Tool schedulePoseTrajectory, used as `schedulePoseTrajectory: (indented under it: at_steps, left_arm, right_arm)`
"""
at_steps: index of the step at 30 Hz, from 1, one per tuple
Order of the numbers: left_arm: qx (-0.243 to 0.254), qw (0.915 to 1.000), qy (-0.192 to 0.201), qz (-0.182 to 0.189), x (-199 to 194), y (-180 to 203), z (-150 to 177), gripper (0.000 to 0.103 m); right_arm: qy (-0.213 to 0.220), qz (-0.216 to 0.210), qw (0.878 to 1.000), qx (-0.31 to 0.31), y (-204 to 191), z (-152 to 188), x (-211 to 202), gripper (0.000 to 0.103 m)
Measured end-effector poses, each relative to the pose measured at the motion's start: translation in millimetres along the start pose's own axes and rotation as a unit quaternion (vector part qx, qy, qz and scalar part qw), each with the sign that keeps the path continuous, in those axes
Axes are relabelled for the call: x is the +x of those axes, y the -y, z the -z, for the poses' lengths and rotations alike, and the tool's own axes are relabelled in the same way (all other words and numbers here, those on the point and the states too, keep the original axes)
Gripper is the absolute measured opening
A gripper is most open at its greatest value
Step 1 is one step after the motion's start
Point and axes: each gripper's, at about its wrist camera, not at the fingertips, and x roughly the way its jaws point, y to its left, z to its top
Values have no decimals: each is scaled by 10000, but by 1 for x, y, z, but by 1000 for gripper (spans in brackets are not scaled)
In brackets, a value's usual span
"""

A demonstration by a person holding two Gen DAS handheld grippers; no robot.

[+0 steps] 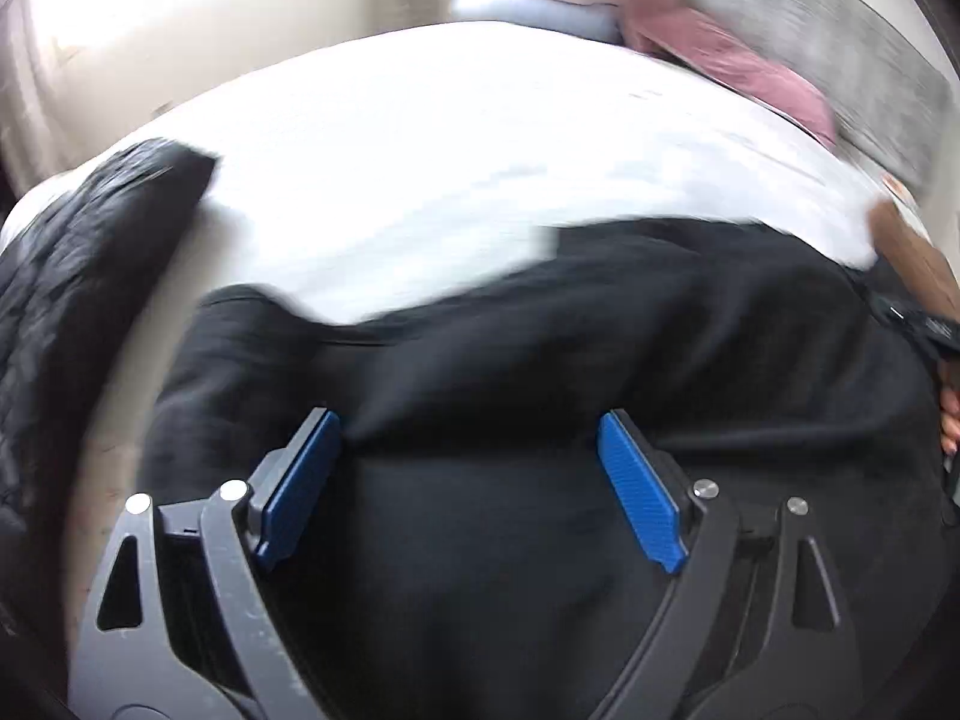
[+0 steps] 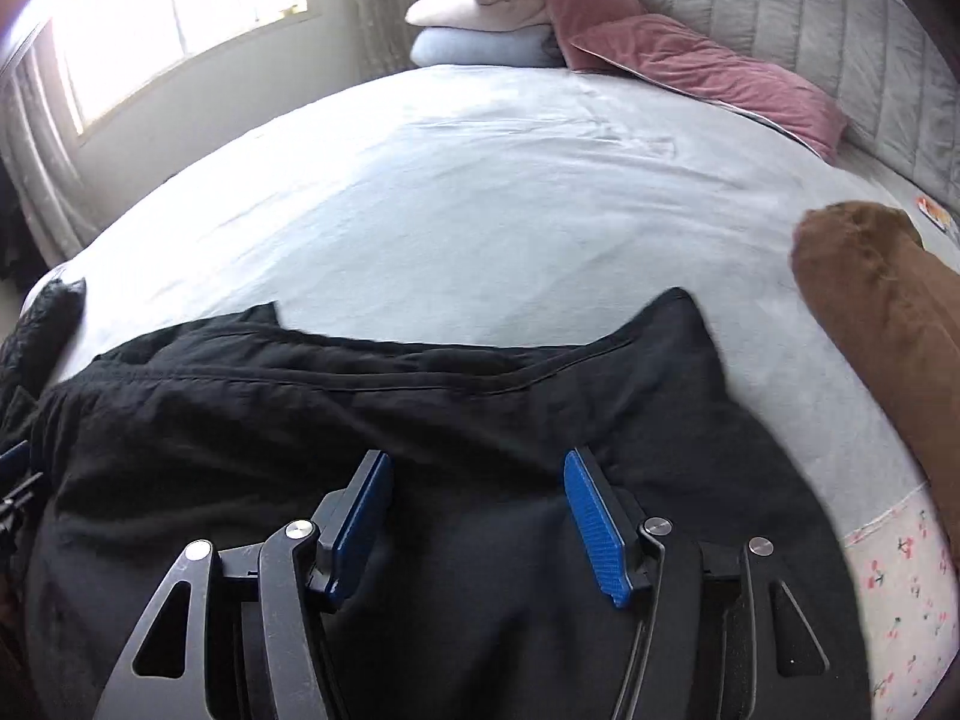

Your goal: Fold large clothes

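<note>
A large black garment (image 2: 384,420) lies spread on the near part of the bed; it also fills the lower left wrist view (image 1: 540,348). My left gripper (image 1: 469,438) is open just above the black cloth, its blue pads wide apart with nothing between them. My right gripper (image 2: 478,474) is open too, low over the same garment near its near edge. The left wrist view is blurred by motion. The person's right hand and the other gripper show at the right edge of the left wrist view (image 1: 936,330).
The bed (image 2: 480,192) has a pale sheet. Pink pillows (image 2: 690,54) and folded white and blue cloths (image 2: 480,18) lie at the grey headboard. A brown folded item (image 2: 888,324) sits at right. Another dark garment (image 1: 78,252) lies at the left edge. A window is at back left.
</note>
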Motion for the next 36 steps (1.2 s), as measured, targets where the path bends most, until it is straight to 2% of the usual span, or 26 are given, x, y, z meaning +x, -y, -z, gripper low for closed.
schedulePoseTrajectory:
  at_steps: [1, 2, 3, 6, 7, 8, 9, 12, 14, 16, 17, 20, 21, 23, 24, 26, 27, 28, 29, 31, 32, 34, 36]
  left_arm:
    - [-109, 9983, -113, -557, 4, -23, 0, 83]
    - [-153, 9937, -247, -1083, 8, -41, 2, 83]
    - [-225, 9897, -363, -1363, 10, -58, 6, 85]
    - [-680, 9804, -472, -1786, 2, -99, 17, 85]
    - [-648, 9801, -468, -1816, -4, -105, 21, 85]
    - [-612, 9799, -450, -1842, -11, -110, 25, 85]
    - [-597, 9802, -406, -1843, -18, -111, 28, 82]
    - [-566, 9887, -179, -1377, -49, -105, 38, 82]
    - [-504, 9935, 98, -1018, -77, -89, 46, 82]
    - [-442, 9969, 319, -562, -101, -67, 54, 83]
    - [-426, 9979, 447, -197, -115, -52, 61, 85]
    - [-287, 9962, 579, 576, -144, -9, 96, 88]
    - [-210, 9956, 580, 698, -147, -1, 106, 88]
    - [-95, 9963, 493, 695, -142, 2, 127, 88]
    - [-126, 9976, 329, 604, -135, -5, 139, 88]
    - [-187, 9994, 108, 279, -122, -28, 165, 87]
    - [-153, 9996, 221, 37, -125, -38, 174, 89]
    - [-264, 9994, 114, -166, -129, -49, 180, 95]
    - [-721, 9974, -15, 40, -134, -67, 186, 97]
    - [-1342, 9905, -150, 258, -148, -87, 195, 97]
    - [-1462, 9889, -121, 218, -159, -89, 198, 97]
    - [-1420, 9898, -65, 51, -185, -79, 202, 95]
    - [-1252, 9921, 17, -87, -209, -63, 206, 95]
  right_arm:
    - [5, -51, 9998, 193, 15, -2, -3, 39]
    - [4, 251, 9992, 295, 24, -2, -5, 36]
    - [-66, 726, 9966, 370, 35, -3, -4, 38]
    - [-100, 874, 9924, 863, 72, 2, -18, 40]
    - [-125, 1042, 9899, 958, 79, 6, -25, 43]
    - [-133, 1099, 9889, 995, 85, 9, -33, 50]
    - [-122, 972, 9900, 1012, 90, 12, -41, 52]
    - [-29, 507, 9943, 933, 87, 14, -74, 53]
    - [109, 476, 9970, 593, 72, 18, -98, 55]
    - [207, 295, 9991, 206, 41, 30, -122, 58]
    - [183, 123, 9997, 48, 21, 38, -125, 61]
    - [14, -398, 9977, -550, -36, 83, -132, 61]
    - [2, -443, 9966, -688, -46, 96, -131, 61]
    - [-183, -384, 9960, -780, -51, 124, -126, 61]
    - [-292, -335, 9965, -712, -37, 134, -119, 61]
    - [-221, -504, 9974, -460, -7, 151, -122, 61]
    - [-133, -489, 9981, -337, 7, 158, -132, 60]
    - [-101, -392, 9989, -235, 17, 160, -140, 59]
    - [-120, -418, 9990, -67, 26, 163, -149, 56]
    - [-174, -223, 9996, 45, 26, 166, -168, 56]
    - [-165, -57, 9998, 18, 22, 168, -179, 58]
    - [-82, -101, 9999, -57, 8, 175, -207, 59]
    - [-15, -118, 9997, -211, -11, 185, -238, 65]
